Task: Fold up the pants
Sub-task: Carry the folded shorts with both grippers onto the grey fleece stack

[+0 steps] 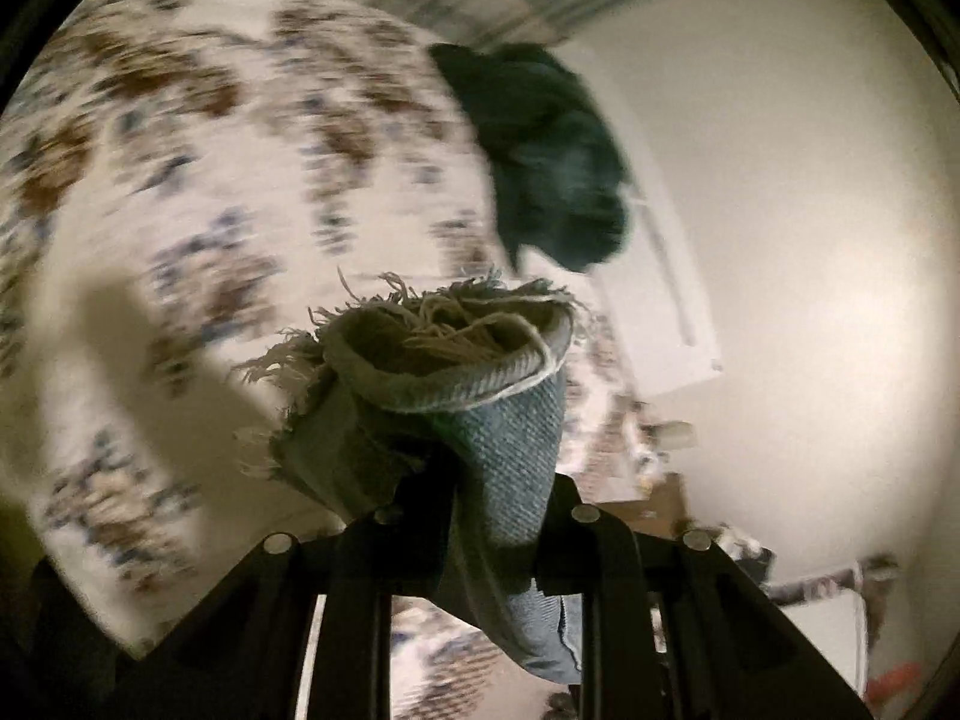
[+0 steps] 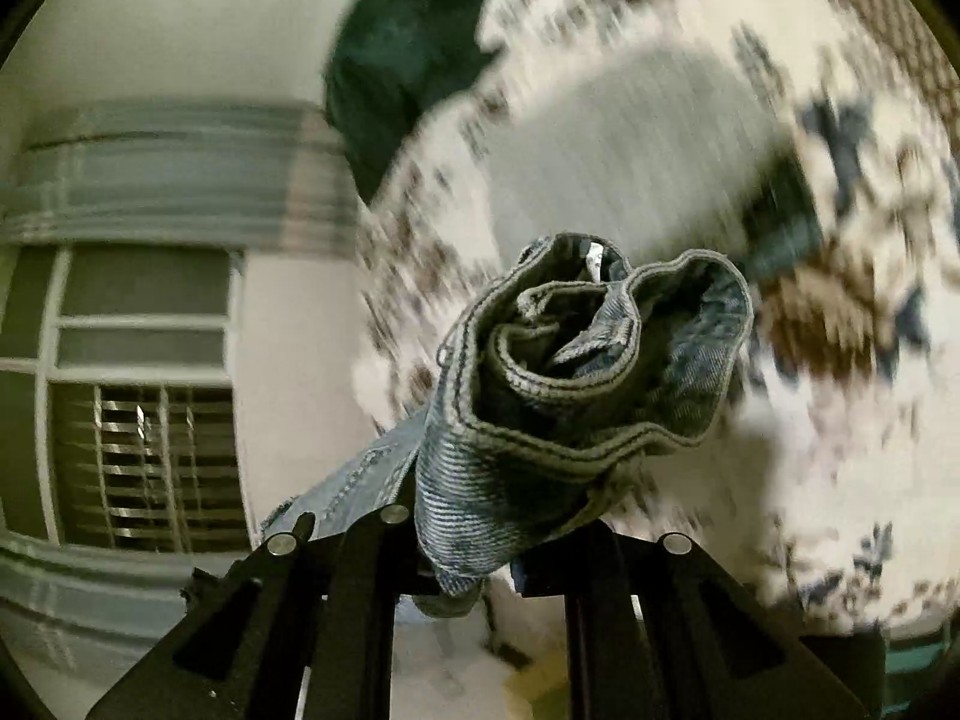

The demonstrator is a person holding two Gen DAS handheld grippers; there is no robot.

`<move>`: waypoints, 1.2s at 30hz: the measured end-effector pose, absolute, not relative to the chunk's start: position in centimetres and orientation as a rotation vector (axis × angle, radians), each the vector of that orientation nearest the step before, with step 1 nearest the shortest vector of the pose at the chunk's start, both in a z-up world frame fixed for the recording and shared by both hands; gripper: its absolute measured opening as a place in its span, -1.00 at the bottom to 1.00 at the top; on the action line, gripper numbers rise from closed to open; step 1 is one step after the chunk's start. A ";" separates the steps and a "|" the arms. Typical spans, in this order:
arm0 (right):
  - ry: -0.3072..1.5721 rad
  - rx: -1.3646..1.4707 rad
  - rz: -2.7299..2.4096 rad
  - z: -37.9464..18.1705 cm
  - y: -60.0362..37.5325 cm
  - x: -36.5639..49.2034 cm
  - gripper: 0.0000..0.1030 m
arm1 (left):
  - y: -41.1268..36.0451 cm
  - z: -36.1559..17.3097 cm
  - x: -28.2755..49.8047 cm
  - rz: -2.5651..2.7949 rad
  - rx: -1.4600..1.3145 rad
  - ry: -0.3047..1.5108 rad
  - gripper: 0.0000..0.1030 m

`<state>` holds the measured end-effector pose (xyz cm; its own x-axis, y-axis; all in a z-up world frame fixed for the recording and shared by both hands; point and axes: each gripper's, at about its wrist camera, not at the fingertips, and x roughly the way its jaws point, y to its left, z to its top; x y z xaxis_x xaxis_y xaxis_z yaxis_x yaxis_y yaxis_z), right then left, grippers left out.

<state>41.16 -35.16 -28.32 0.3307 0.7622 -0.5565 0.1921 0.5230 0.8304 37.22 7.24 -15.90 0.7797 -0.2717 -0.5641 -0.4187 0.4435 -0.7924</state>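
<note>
No container shows in either wrist view; what fills both is a bed with a white bedspread (image 1: 198,228) printed in brown and blue flowers, badly smeared by blur. The pants (image 1: 480,372), pale blue denim, are lifted off that bedspread and held at two places. In the left wrist view the left gripper (image 1: 498,516) has its black fingers (image 1: 594,564) pressed in on a bunched leg end, whose frayed hem (image 1: 420,318) curls open in front of the lens with loose threads sticking out, while more denim hangs down between the jaws below. In the right wrist view the right gripper (image 2: 474,528) pinches the other end, where a stitched waistband (image 2: 576,420) is rolled into a loose spiral just ahead of the fingers; a flap of lighter denim drapes over the left finger (image 2: 354,552). Both grippers point up and forward over the bed, the cloth standing above their tips rather than lying on the spread. A heap of dark green clothing (image 1: 540,150) sits on the bedspread near its far edge, well apart from the pants, and the same heap appears in the right view (image 2: 408,54). Beyond the bed a pale wall (image 1: 780,240) rises on one side, and a window with blinds (image 2: 144,462) shows at the left of the right wrist view.
</note>
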 end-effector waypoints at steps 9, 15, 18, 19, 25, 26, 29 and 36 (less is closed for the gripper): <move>0.922 0.993 0.362 -17.4 -38.7 54.2 -0.71 | 6.1 -13.4 56.1 -0.128 -1.046 0.700 -0.66; 0.949 1.025 0.221 -26.6 -40.3 58.5 -0.71 | 4.0 -25.2 61.8 -0.120 -0.925 0.916 -0.66; 1.051 1.032 0.142 -33.9 -40.5 58.2 -0.72 | 3.9 -31.9 60.9 -0.067 -0.897 1.051 -0.65; 1.086 1.035 0.119 -36.1 -40.4 57.7 -0.71 | 3.9 -33.2 60.4 -0.057 -0.898 1.075 -0.65; 1.110 1.079 0.058 -41.4 -40.5 55.3 -0.71 | 3.6 -35.9 58.1 -0.062 -0.875 1.121 -0.64; 1.109 1.069 0.059 -41.5 -40.2 54.8 -0.71 | 3.3 -35.6 57.7 -0.066 -0.863 1.122 -0.64; 1.117 1.027 0.060 -41.8 -40.1 54.7 -0.70 | 3.0 -35.1 57.1 -0.066 -0.818 1.139 -0.57; 1.194 0.907 0.020 -41.4 -39.4 54.2 -0.33 | 2.2 -33.3 56.2 -0.021 -0.582 1.203 -0.38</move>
